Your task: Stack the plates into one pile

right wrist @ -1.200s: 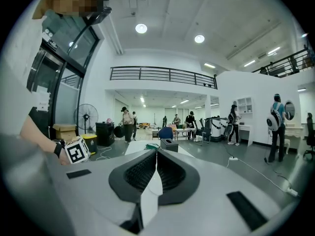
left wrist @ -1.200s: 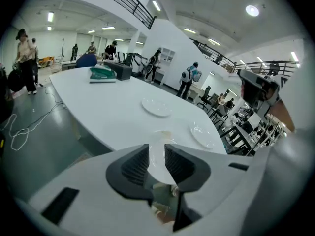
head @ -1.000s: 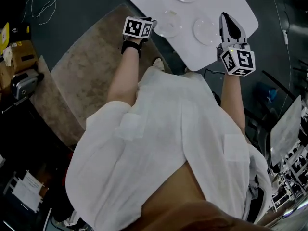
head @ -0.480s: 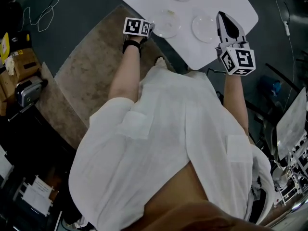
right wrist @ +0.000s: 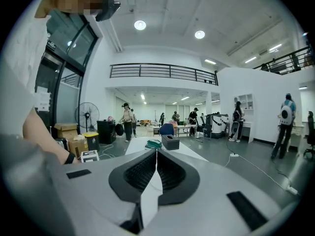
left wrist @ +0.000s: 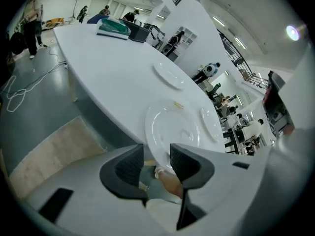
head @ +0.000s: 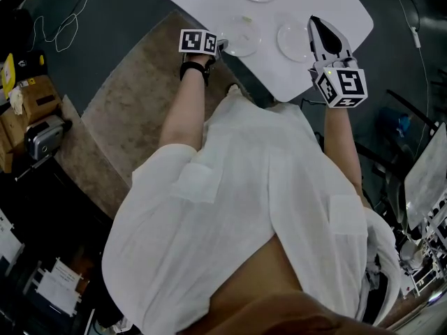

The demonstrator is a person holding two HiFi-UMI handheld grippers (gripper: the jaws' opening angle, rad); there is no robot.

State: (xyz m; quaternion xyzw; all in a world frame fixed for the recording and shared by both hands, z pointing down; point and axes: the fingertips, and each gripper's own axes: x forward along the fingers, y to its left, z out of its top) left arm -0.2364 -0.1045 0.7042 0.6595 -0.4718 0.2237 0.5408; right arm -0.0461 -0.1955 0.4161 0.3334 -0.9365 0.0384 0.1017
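Left fingers (left wrist: 189, 163) newly wider, astride plate (left wrist: 174, 129)

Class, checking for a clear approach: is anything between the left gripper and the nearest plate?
Nothing visible. The left gripper has just been opening, nothing between its jaws yet; the nearest plate lies straight ahead.

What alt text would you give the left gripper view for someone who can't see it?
The left gripper has its jaws apart, having just been opening, with the rim of the nearest plate at their tips, not gripped. That plate lies at the edge of a long white table, with two more plates beyond.
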